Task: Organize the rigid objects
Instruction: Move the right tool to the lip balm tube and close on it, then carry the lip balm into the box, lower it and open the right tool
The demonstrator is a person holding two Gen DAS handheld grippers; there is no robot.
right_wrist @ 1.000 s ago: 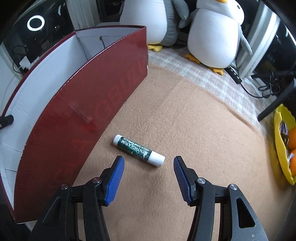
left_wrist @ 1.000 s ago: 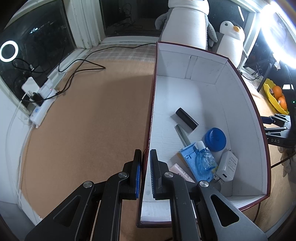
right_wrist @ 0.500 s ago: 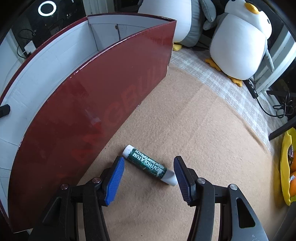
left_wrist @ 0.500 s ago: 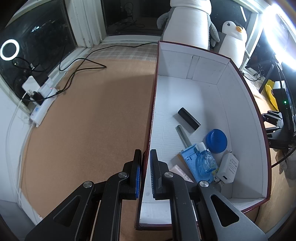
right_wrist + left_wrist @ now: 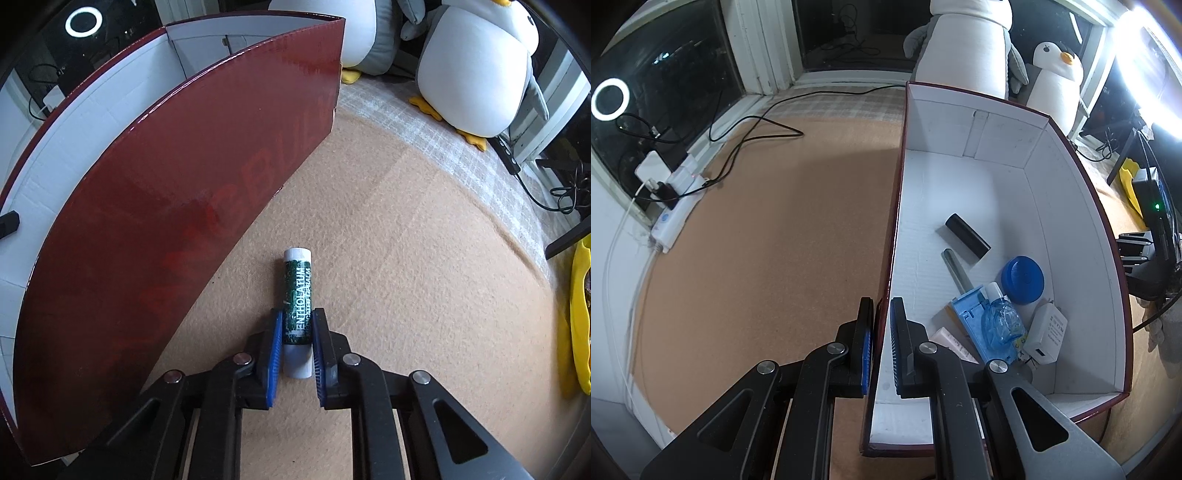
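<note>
Closing on the green lip-balm tube (image 5: 297,295) lying between its fingers on the table (image 5: 406,258), the right gripper (image 5: 297,347) should clamp squarely before lifting, while the left gripper (image 5: 881,343), fingers pinched shut on the box (image 5: 1082,206) wall, steadies it.

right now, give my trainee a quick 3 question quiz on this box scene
1. True or false: the left gripper is clamped on the box wall.
2. What lies between the right gripper pads? A) blue lid B) lip balm C) black bar
3. Name the round blue thing inside the box.

Key
1. True; its pads pinch the near part of the left wall.
2. B; the lip balm lies on the mat outside the box, the jaws closing on its lower half.
3. The lid, beside the charger and the clear bottle.
</note>
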